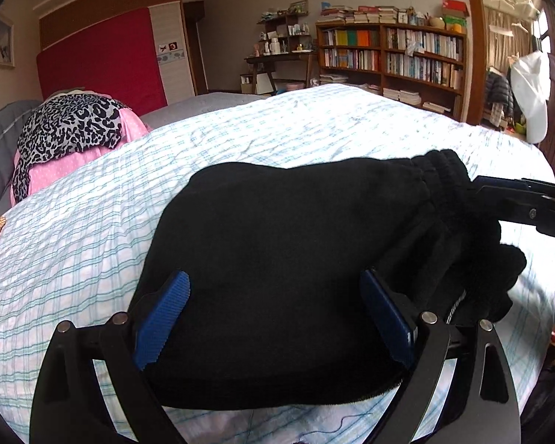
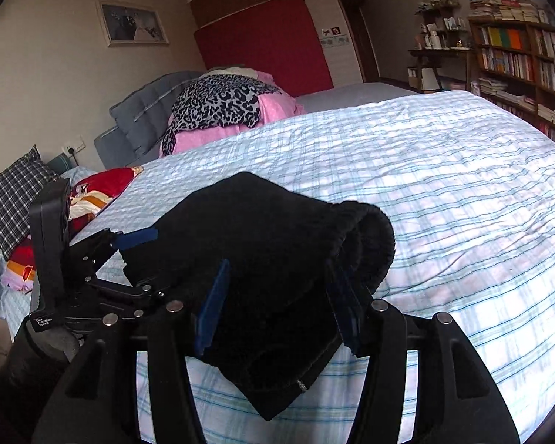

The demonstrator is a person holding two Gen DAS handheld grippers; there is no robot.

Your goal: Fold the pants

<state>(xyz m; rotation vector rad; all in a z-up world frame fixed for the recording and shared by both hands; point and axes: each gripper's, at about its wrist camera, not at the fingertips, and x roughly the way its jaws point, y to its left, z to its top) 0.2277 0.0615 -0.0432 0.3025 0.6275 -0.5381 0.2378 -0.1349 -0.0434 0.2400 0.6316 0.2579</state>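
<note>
At the near edge of the bed (image 1: 314, 129), on the blue-striped sheet, the black pants (image 1: 277, 259) lie as a compact, already layered bundle; elastic waistband bunched at the far right end, a hem edge hanging toward the near side in the right wrist view.

Left gripper (image 1: 273, 318): jaws spread wide, blue pads either side of the near left portion of the bundle. The fabric bulges up between them. Pads look to be touching or just beside the cloth, but I cannot tell whether they are pressing it or only straddling it. Judgement: wide stance suits steadying a thick stack rather than pinching a single edge.

Right gripper (image 2: 277, 314): jaws partly open, spanning a thick fold of the pants (image 2: 262, 270) near the waistband end. Cloth fills the gap and drapes below the pads, so it reads as a grip on several layers together. In the left wrist view the same gripper enters from the right, tips at the waistband.

Why held so: one gripper at each end keeps the layers aligned and the bundle flat on the bed. Judgement: task is late stage; pants look folded at least twice, with a final fold or tidying left.

Risk: loose waistband gathers and the dangling hem could slip out and undo the stack.

Elsewhere: leopard-print cloth (image 1: 66, 125) on pink bedding far left, bookshelf (image 1: 392, 59) beyond the bed.
</note>
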